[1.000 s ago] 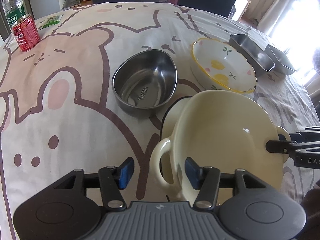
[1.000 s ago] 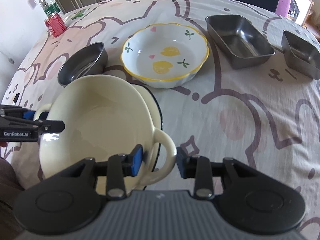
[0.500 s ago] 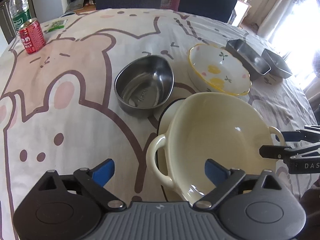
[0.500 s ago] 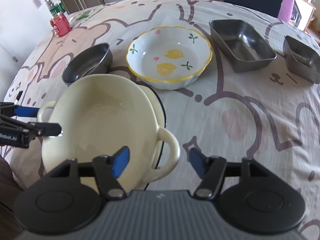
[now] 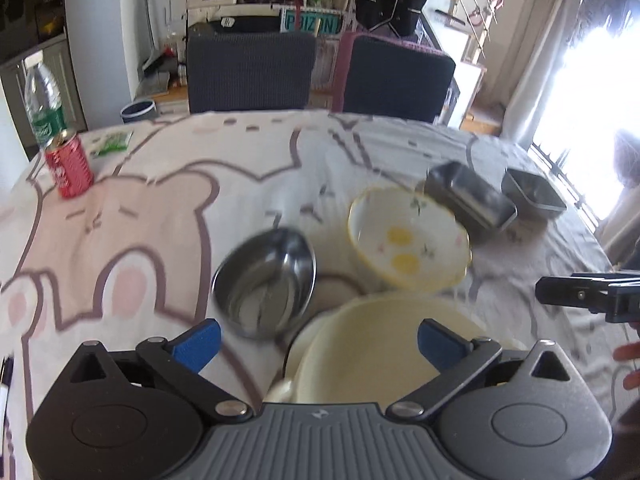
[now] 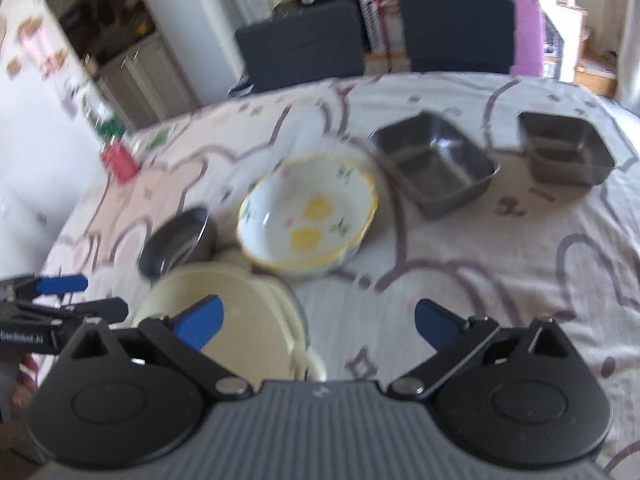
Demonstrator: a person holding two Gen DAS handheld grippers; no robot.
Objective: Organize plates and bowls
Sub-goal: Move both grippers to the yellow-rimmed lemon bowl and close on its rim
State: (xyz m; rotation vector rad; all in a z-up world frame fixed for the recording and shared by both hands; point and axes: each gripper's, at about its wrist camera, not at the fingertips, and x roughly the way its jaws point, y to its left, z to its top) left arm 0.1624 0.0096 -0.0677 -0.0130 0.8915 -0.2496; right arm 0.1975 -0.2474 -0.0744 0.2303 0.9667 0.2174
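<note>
In the left view only, a bottle (image 5: 42, 110).

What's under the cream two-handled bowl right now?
The cream two-handled bowl sits nested in a second cream dish with a dark rim; only that dish's edge shows, the rest is covered.

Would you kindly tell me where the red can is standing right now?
In the left wrist view the red can stands at the far left edge of the table, just in front of a water bottle and left of a green packet.
</note>
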